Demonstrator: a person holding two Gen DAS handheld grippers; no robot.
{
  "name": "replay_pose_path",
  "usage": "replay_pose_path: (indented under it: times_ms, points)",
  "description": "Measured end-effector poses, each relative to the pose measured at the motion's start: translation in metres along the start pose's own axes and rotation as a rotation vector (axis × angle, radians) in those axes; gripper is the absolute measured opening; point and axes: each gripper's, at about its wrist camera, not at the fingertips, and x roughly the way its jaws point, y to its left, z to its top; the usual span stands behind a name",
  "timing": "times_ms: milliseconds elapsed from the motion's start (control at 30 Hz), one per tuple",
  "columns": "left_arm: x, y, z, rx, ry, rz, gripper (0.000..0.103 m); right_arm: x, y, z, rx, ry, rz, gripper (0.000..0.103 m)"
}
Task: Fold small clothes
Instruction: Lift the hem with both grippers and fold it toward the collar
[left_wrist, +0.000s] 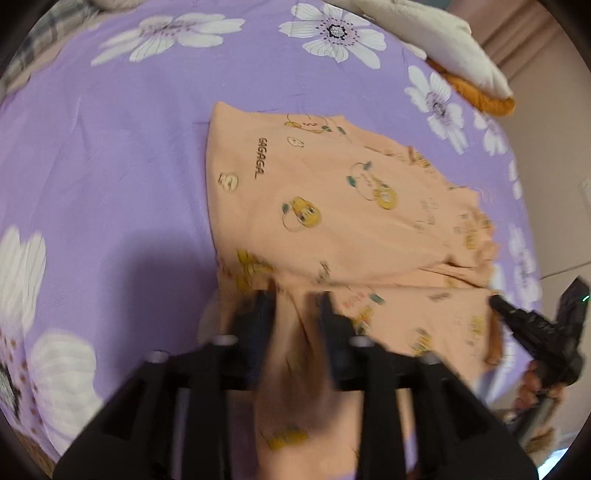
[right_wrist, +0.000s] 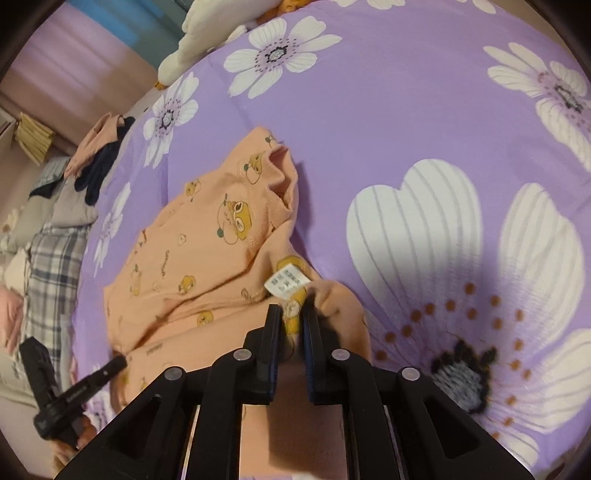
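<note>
White pillow (left_wrist: 443, 40) beyond garment (left_wrist: 332, 206) — nothing between.

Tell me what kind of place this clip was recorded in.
Probably a bedroom: the peach printed garment lies on a bed with a purple floral sheet, a cream pillow sits at its far edge, and more clothes are piled alongside.

Peach garment (left_wrist: 332, 206) with yellow cartoon prints, on lilac bedsheet (left_wrist: 110, 155) patterned with white flowers.
</note>
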Motion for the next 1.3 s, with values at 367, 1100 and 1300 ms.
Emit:
replay_pose_path:
  times_ms: [367,1100,1300]
  points:
    - [-0.021,-0.005,-0.057,0.022,0.012,-0.002,0.062,-0.028,0.019,-0.039,-0.128,-0.025,-0.05,0.054]
    - [-0.074,-0.012,-0.077,0.004,-0.134,-0.137,0.002,-0.081,0.03,-0.047,-0.103,-0.139,0.08,0.011]
    - [-0.106,-0.022,-0.08,0.054,-0.202,-0.191,0.003,-0.105,0.04,-0.052,-0.113,-0.202,0.118,0.011]
